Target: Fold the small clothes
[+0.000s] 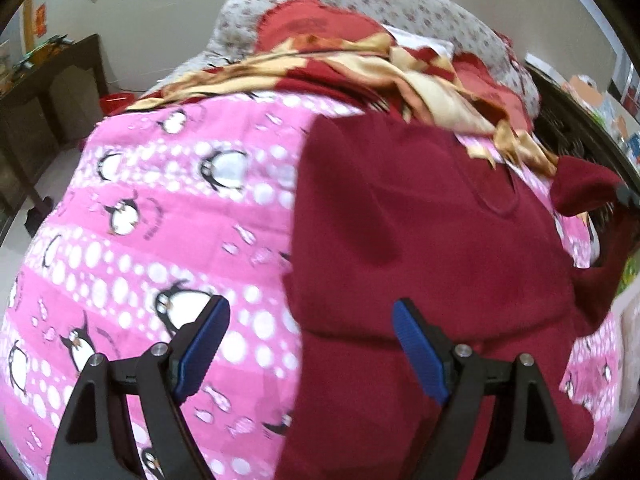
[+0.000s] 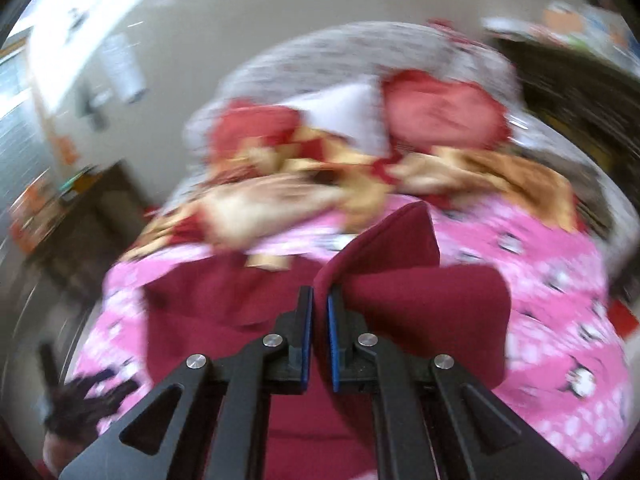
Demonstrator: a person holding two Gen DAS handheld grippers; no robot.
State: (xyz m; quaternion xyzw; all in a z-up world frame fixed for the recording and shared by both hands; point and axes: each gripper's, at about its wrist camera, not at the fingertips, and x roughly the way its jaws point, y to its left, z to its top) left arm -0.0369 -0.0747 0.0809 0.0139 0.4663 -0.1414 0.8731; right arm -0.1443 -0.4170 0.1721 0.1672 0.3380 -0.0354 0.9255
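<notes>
Maroon sweater (image 1: 420,240), pink penguin-print blanket (image 1: 168,208), red-gold cloth (image 1: 360,60)

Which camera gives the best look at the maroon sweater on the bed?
The left wrist view: the maroon sweater lies sharp, neckline visible. The right wrist view is blurred, showing only the part pinched in the right gripper.

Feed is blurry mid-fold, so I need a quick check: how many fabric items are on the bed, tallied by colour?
Maroon: 1, the maroon sweater, a fold of it pinched in the right gripper
Pink: 1, the penguin blanket
Gold and red: 1, the patterned cloth
Red: 2, the red pillows, counted in the right wrist view
Total: 5
</notes>
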